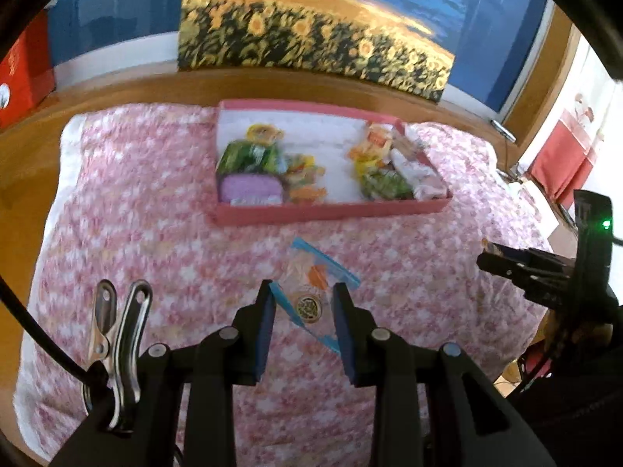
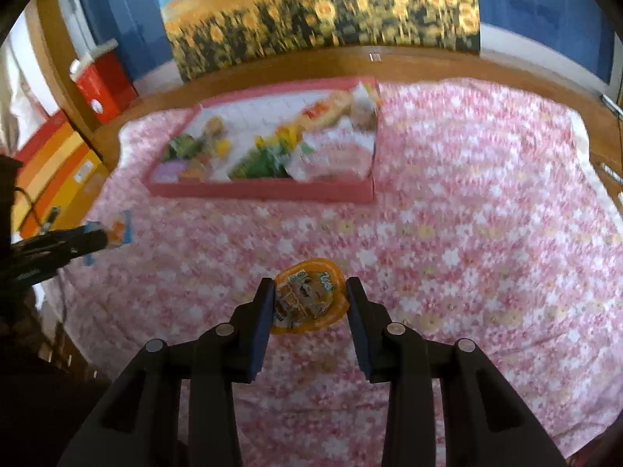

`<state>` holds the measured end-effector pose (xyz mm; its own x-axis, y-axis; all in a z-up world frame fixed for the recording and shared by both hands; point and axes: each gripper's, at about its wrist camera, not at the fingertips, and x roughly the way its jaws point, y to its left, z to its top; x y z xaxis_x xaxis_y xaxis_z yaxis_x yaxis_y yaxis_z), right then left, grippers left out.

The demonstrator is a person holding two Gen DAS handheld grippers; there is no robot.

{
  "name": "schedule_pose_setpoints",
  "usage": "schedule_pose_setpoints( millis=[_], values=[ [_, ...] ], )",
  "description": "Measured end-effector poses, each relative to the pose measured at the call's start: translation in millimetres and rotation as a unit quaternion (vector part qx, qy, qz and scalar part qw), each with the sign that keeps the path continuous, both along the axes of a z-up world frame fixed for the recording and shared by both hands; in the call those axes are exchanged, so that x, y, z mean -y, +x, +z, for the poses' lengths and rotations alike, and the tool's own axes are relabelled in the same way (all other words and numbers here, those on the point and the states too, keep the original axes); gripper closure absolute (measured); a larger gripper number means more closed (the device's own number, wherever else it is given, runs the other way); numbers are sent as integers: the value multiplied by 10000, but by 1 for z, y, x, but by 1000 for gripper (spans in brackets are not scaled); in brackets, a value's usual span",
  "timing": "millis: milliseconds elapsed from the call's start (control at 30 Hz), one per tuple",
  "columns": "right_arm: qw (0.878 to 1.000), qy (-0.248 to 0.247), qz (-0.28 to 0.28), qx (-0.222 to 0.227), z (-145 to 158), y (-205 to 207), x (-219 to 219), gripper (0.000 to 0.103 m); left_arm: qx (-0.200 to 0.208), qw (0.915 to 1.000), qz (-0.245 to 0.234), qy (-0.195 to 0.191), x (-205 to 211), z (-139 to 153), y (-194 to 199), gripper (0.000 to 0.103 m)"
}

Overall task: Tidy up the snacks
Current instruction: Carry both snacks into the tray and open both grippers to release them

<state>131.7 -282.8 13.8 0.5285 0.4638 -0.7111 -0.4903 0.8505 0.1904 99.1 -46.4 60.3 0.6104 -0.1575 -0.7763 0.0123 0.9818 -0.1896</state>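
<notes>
Orange and round, a little jelly cup (image 2: 309,300) sits between the two fingers of the right gripper (image 2: 310,303). The left finger touches the cup's edge. The right finger is very close to it, but I cannot tell if it touches, so I cannot tell if the cup is gripped. The cup is just over the pink flowery cloth (image 2: 467,214).

The left gripper (image 1: 303,311) has its fingers partly open, with a gap between them. A clear snack packet (image 1: 315,280) with blue edges lies flat on the cloth there. One corner of the packet is beside the left finger, and the rest pokes out in front. Nothing is squeezed.

Farther back on the cloth is a pink tray (image 1: 331,212). It has snacks in it: green packets, a purple packet, and orange and yellow ones. They are blurry. The middle of the tray shows white.

The cloth lies on a wooden table (image 1: 128,89). Behind it stands a sunflower picture (image 1: 311,31). A red box (image 2: 101,81) is off to the left side.
</notes>
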Motion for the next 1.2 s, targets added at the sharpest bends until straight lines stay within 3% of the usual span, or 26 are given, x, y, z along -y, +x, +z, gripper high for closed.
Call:
schedule_pose_setpoints(
  millis=[200, 267, 533, 633, 800, 867, 1000, 1100, 1200],
  values=[
    [9983, 268, 183, 494, 47, 4, -10, 65, 466, 9987, 158, -103, -12, 34, 26, 73],
    [9972, 309, 241, 630, 57, 9, -19, 65, 604, 9979, 213, 66, -16, 41, 41, 73],
    [9958, 160, 419, 797, 62, 55, -55, 64, 668, 9956, 449, 485, -35, 34, 109, 73],
    [9955, 39, 528, 786, 57, 72, -66, 64, 539, 9945, 446, 775, -39, 24, 136, 73],
    [9959, -145, 561, 701, 49, 103, -80, 64, 134, 9954, 468, 823, -48, -2, 171, 73],
    [9958, -296, 466, 737, 47, 116, -82, 64, -84, 9950, 508, 850, -49, -15, 178, 72],
    [9948, -482, 399, 809, 43, 134, -81, 64, -28, 9930, 430, 1103, -40, -22, 182, 70],
    [9944, -596, 359, 791, 36, 145, -82, 64, -214, 9944, 144, 1025, -32, -26, 186, 67],
    [9934, -704, 393, 819, 31, 151, -87, 63, -300, 9913, 224, 1258, -28, -31, 187, 66]
  ],
)
